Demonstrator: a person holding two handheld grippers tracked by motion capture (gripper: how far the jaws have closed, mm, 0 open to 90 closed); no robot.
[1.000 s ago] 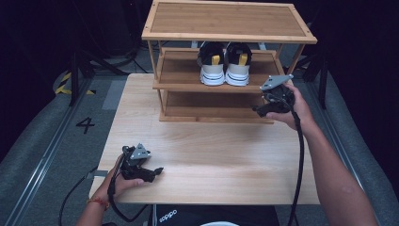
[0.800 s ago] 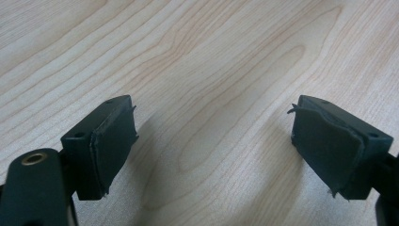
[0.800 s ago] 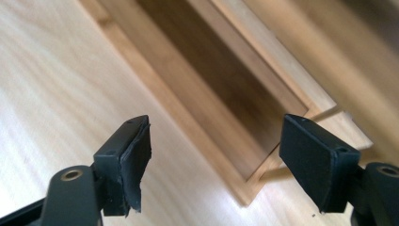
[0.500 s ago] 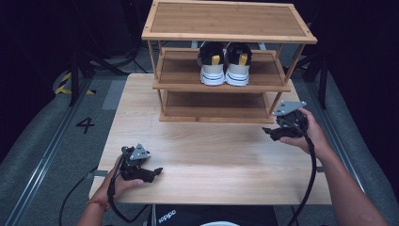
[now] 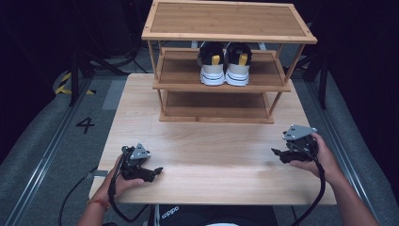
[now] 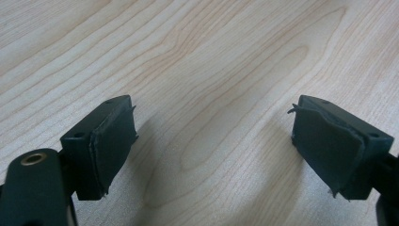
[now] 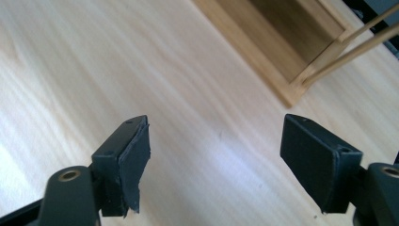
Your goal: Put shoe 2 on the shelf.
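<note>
The 3-tier bamboo shoe rack (image 5: 221,84) stood at the far side of the wooden table (image 5: 207,150); its middle shelf held 1 pair of sneakers (image 5: 225,63), heels toward the person, touching side by side; the top and bottom shelves lay bare. The left gripper (image 5: 153,170) rested near the table's near-left edge, released, its jaws wide with nothing between them; the left gripper view showed bare wood (image 6: 211,94) under it. The right gripper (image 5: 276,152) sat low near the right edge, well apart from the sneakers, its jaws having just been opening, nothing between them; a rack corner (image 7: 287,92) showed beyond it. Open tabletop stretched between the 2 grippers and up to the rack's base.
</note>
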